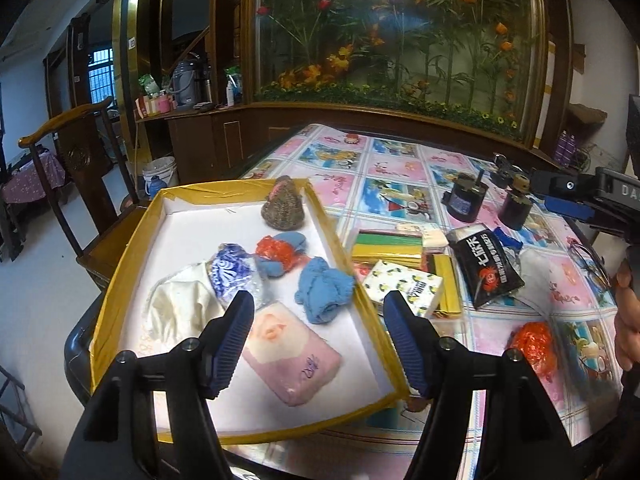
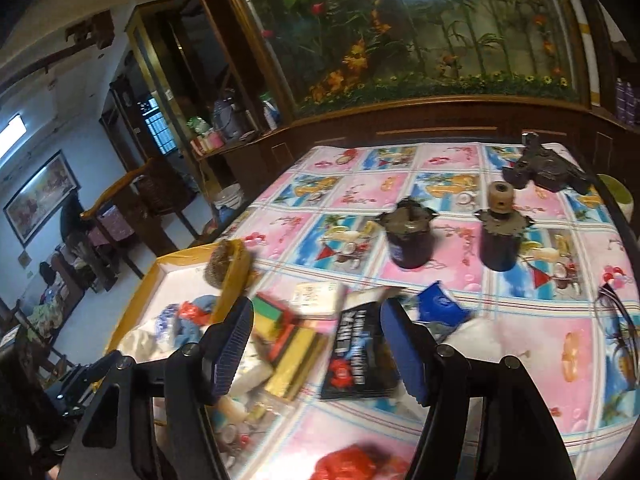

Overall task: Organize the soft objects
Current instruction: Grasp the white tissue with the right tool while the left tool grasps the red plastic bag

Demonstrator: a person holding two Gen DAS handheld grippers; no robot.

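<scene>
A shallow white box with gold edges point(image 1: 348, 280) sits at the table's left and holds soft items: a pink pouch point(image 1: 292, 354), a blue cloth point(image 1: 322, 292), a white cloth point(image 1: 180, 308), a blue-white bag point(image 1: 232, 270), a red bag with blue cloth point(image 1: 278, 254) and a knitted pouch point(image 1: 284, 202). My left gripper point(image 1: 318, 330) is open and empty above the box's near right corner. My right gripper point(image 2: 316, 338) is open and empty above a black snack packet point(image 2: 358, 364). A red plastic bag point(image 1: 534, 346) lies on the table; it also shows in the right wrist view point(image 2: 352, 464).
Beside the box lie coloured paper packs point(image 1: 386, 244), a lemon-print tissue pack point(image 1: 404, 286), a blue packet point(image 2: 440, 306), and glasses point(image 1: 590, 260). Two dark cylindrical motors point(image 2: 410, 240) point(image 2: 500, 234) and a black metal part point(image 2: 548, 170) stand farther back. A wooden chair point(image 1: 76, 152) is at left.
</scene>
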